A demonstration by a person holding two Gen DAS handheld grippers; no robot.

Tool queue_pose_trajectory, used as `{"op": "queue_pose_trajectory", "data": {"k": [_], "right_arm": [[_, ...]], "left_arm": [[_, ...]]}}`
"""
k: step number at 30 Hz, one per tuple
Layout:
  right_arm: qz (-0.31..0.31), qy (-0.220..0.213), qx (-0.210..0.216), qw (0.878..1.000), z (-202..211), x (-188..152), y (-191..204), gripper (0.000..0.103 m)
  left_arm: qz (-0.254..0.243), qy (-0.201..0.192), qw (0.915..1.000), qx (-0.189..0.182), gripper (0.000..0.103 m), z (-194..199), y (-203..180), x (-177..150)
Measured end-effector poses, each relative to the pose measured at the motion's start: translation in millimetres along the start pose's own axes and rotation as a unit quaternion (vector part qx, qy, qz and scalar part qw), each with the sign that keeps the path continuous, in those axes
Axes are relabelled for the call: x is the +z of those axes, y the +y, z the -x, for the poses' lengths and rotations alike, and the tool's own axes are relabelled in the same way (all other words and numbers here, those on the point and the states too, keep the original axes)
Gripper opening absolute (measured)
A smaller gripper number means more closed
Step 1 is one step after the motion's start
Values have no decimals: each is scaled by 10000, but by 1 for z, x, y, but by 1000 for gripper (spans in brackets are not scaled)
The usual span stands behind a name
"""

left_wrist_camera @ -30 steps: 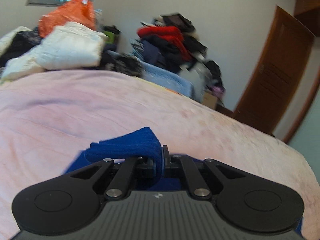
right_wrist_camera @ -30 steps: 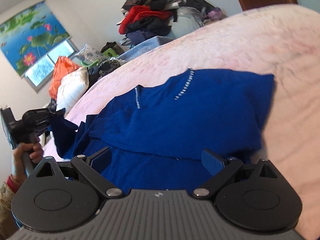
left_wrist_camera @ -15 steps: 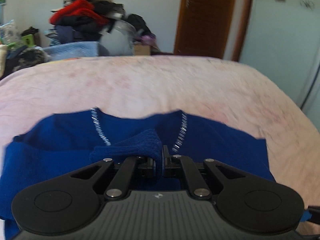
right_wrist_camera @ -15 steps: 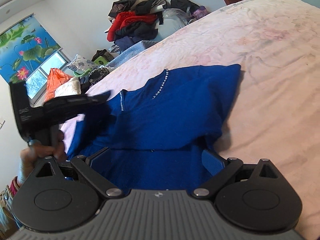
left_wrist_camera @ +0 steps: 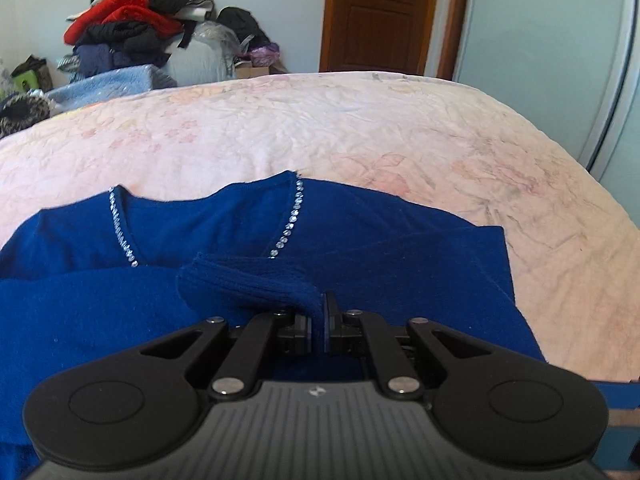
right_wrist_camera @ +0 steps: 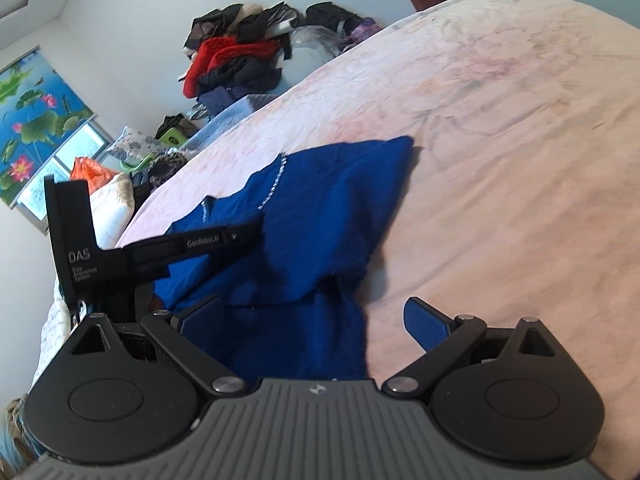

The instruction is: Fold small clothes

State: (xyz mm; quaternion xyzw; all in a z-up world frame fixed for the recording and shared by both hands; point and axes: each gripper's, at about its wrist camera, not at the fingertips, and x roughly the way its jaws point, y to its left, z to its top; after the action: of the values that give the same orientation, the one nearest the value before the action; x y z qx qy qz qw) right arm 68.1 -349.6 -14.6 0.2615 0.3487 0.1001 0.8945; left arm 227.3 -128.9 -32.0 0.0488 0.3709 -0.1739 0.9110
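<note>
A: Where's the blue sweater (left_wrist_camera: 360, 240) lying?

B: Spread across the pink bedspread (left_wrist_camera: 320, 132), filling the lower half of the left wrist view. Its sparkly V neckline sits left of centre, pointing toward the bottom of the frame.

A: And the left gripper (left_wrist_camera: 318, 320)?

B: Clenched on the ribbed sleeve cuff (left_wrist_camera: 256, 284), bottom centre. The cuff is pinched between the two fingers and lies folded over the sweater's chest, just below the neckline.

A: The right gripper (right_wrist_camera: 316, 320)?

B: Released. Its blue pads (right_wrist_camera: 424, 328) stand wide apart at the bottom of the right wrist view, with the sweater's lower part between them and nothing pressed.

A: Any containers around?

B: A small green box (left_wrist_camera: 30, 78) at the left edge of the left wrist view; what's in it I can't tell. Nearby, at upper left, a heap of red and dark clothes (left_wrist_camera: 136, 28) is piled beside a folded light blue blanket (left_wrist_camera: 116, 80).

A: Anything else?

B: A brown door (left_wrist_camera: 380, 16), top centre.
</note>
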Motion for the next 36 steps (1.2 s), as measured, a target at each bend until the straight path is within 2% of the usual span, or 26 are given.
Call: {"op": "queue_pose_trajectory", "data": {"k": [6,9,10,11,12,13,14,17,19,22,24,25,26,29,31,33,34,36], "right_arm": [[-52,-70,-90,9999,3,3,-8,99],[-88,-70,-135,9998,4,3,-11,99],[-88,-77,-148,9998,5,3,-12,99],[-88,-85,-174,9998,5,3,-13,99],[-89,-88,-203,9997,6,3,-14,99],[-94,-87,-227,9997,6,3,-15,99],[-109,-88,-251,9996,7,2,-16,99],[-164,-122,-327,9993,9,3,-21,99],[-195,-208,-397,9988,12,4,-24,99],[-338,-455,-523,9970,20,9,-31,99],[-463,-605,-634,9951,24,12,-37,99],[-526,-661,-685,9941,24,14,-40,100],[-592,-682,-719,9933,24,15,-43,100],[-799,-669,-680,9922,21,16,-51,101],[-809,-644,-651,9925,19,16,-52,101],[-771,-661,-703,9923,17,17,-52,101],[-771,-676,-726,9921,16,17,-53,101],[-848,-695,-730,9913,13,18,-55,101]], "left_arm": [[-104,-70,9999,-114,5,4,-9,0],[-243,-38,9997,-55,14,5,-18,2],[-280,-31,9996,-82,25,5,-20,3],[-332,-20,9993,-166,44,6,-23,4],[-428,-24,9988,-234,58,6,-26,5],[-557,-78,9982,-196,82,8,-30,6],[-769,-182,9969,-36,92,10,-37,5],[-1563,-391,9861,401,92,16,-60,3],[-1692,-600,9833,296,92,24,-66,3],[-1210,-807,9873,-637,93,43,-53,12],[-842,-843,9834,-1365,101,50,-43,19],[-757,-788,9822,-1527,103,50,-41,22],[-813,-653,9833,-1490,103,47,-43,24],[-983,-282,9907,-899,103,30,-43,25],[-815,130,9894,-1195,103,18,-29,21],[-343,894,9809,-1692,103,2,-18,21],[-186,1038,9766,-1873,103,-1,-16,21],[14,707,9701,-2321,103,5,-11,20]]}}
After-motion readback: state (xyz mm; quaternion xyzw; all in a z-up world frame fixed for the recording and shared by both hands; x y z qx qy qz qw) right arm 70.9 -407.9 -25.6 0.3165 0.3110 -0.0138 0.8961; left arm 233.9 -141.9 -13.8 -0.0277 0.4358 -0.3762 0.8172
